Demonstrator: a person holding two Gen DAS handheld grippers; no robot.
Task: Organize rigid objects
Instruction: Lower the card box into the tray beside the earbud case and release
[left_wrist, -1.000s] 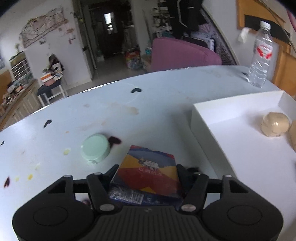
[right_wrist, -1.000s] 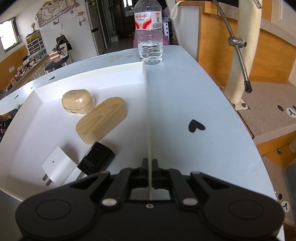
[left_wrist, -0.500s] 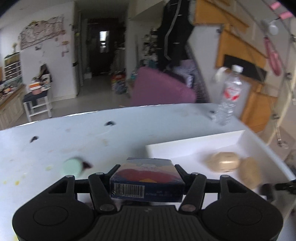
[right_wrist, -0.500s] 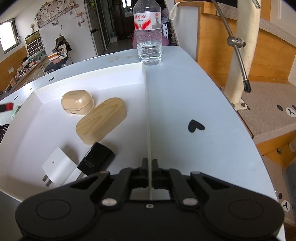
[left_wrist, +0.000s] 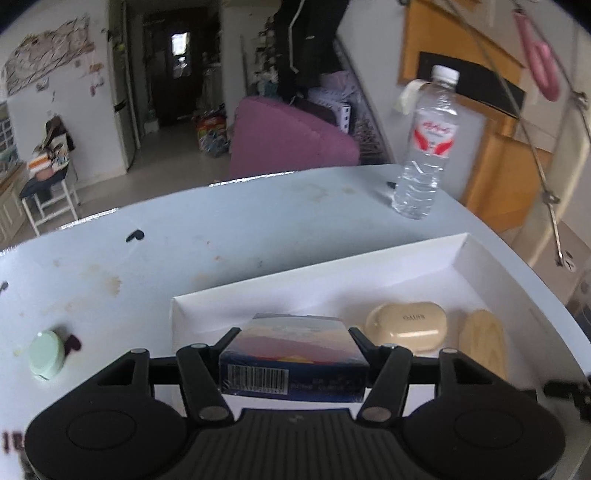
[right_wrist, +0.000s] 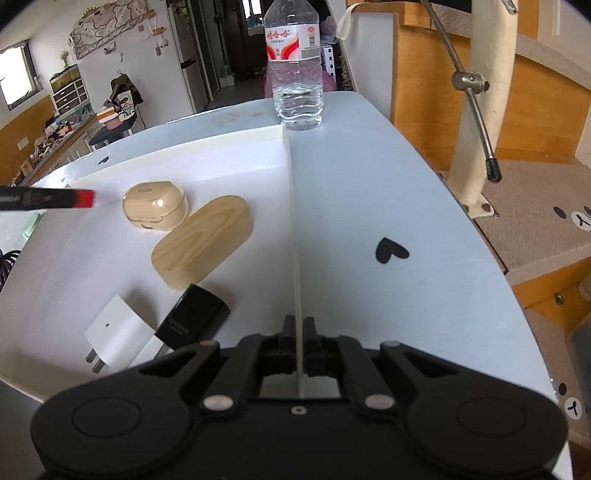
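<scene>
My left gripper (left_wrist: 294, 332) is shut on a dark blue box (left_wrist: 293, 356) with a barcode end, held just above the left part of the white tray (left_wrist: 332, 267). A beige earbud case (left_wrist: 406, 326) and a wooden oval case (left_wrist: 484, 343) lie in the tray to its right. In the right wrist view, my right gripper (right_wrist: 299, 325) is shut on the tray's thin right wall (right_wrist: 293, 221). There the earbud case (right_wrist: 155, 205), wooden case (right_wrist: 203, 245), a black charger (right_wrist: 194, 319) and a white charger (right_wrist: 118, 330) lie inside. A red-tipped finger (right_wrist: 83, 198) of the left gripper enters from the left.
A mint green round case (left_wrist: 47, 354) lies on the pale blue table (left_wrist: 258, 229), left of the tray. A water bottle (left_wrist: 424, 155) stands at the table's far right corner, behind the tray. The table's right edge drops off beside a wooden cabinet (right_wrist: 535, 110).
The left gripper lifted the blue box off the table and carried it right, over the tray. Its red-tipped finger has come into the right wrist view. The right gripper stayed still.
</scene>
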